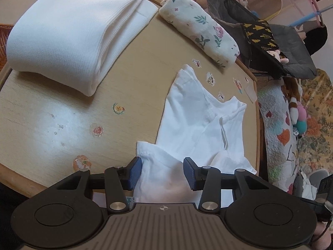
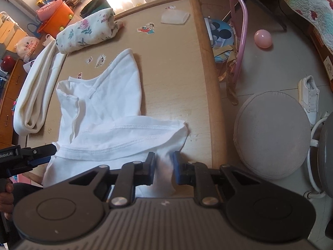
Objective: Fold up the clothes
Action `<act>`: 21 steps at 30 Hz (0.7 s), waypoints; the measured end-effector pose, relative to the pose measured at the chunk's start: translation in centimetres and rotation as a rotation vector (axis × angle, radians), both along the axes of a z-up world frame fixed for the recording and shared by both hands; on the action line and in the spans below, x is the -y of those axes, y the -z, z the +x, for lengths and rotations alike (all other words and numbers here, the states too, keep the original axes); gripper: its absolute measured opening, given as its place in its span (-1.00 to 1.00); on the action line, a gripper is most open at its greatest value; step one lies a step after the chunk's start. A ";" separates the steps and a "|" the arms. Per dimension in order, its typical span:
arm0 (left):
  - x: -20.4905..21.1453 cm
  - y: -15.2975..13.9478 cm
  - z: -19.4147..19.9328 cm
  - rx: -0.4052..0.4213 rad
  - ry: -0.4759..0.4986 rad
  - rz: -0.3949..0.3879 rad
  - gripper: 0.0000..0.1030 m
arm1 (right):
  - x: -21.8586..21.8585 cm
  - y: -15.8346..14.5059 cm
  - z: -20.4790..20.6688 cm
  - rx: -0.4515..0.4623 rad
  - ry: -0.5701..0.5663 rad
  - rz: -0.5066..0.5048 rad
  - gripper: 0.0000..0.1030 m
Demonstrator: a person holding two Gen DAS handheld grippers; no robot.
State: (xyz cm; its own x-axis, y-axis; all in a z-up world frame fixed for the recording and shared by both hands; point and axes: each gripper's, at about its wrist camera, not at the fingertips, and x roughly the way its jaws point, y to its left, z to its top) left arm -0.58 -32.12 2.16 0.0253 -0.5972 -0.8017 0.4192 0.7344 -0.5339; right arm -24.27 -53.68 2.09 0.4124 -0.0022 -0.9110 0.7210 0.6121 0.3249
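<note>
A white T-shirt lies part-folded on the wooden table. The left gripper straddles the near hem, fabric bunched between its spread fingers; whether the pads press cannot be told. The right gripper pinches the hem's other corner. Step in hand: securing both corners. Next, probably, lifting them together towards the collar.

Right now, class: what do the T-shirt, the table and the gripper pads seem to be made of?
T-shirt: soft white knit, probably cotton; it drapes, hems stitched.
Table: matt pale wood or laminate; faint grain, raised rim.
Pads: blue ribbed rubber or plastic, uncertain.
</note>
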 end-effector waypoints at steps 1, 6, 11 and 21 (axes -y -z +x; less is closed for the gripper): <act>0.0 0.0 0.0 -0.002 -0.003 0.006 -0.30 | -0.1 0.0 0.0 -0.002 -0.005 -0.004 -0.73; -0.1 0.3 -0.1 0.006 -0.005 0.037 -0.81 | -0.6 0.1 0.4 -0.011 -0.033 -0.024 -0.91; -0.7 -0.3 -0.1 0.060 -0.027 0.049 -0.91 | -1.2 -0.6 0.5 -0.015 -0.060 -0.077 -0.93; -1.6 -1.4 -0.3 0.154 0.016 0.058 -0.91 | -1.3 -0.7 0.7 -0.044 -0.093 -0.094 -0.91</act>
State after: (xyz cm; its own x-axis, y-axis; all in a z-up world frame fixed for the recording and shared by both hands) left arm -0.90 -30.55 3.51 0.1411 -0.5510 -0.8225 0.5048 0.7547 -0.4190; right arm -23.59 -52.43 2.79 0.3747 -0.0525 -0.9256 0.6720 0.7032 0.2322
